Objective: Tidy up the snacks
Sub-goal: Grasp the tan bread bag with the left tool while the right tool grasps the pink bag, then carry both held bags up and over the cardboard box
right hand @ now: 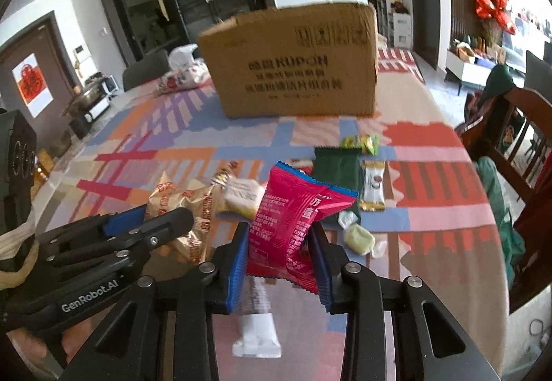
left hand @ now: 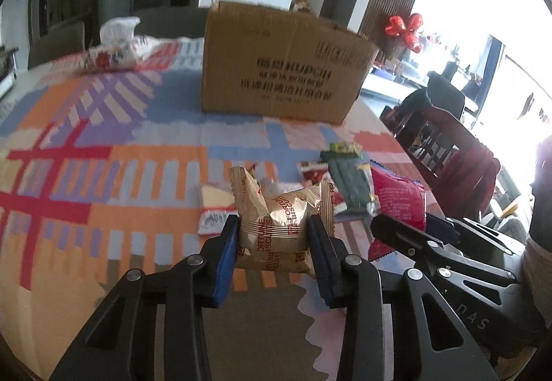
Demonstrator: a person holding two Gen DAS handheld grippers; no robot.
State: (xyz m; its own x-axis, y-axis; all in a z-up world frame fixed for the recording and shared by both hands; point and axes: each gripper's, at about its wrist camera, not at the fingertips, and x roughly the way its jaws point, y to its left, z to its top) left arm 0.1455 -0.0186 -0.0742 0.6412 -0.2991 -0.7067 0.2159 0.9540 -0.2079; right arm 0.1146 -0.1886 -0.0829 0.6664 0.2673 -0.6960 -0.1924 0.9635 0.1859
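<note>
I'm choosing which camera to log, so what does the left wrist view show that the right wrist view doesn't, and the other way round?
Only the left wrist view: the left gripper head-on, jaws shut on a gold biscuit pack.

Only the right wrist view: the right gripper head-on, jaws shut on a red packet; a white sachet; pale green candies; a white wrapper below the jaws.

Both: the cardboard box, patterned tablecloth, dark green packet, tissue pack and red balloons.
</note>
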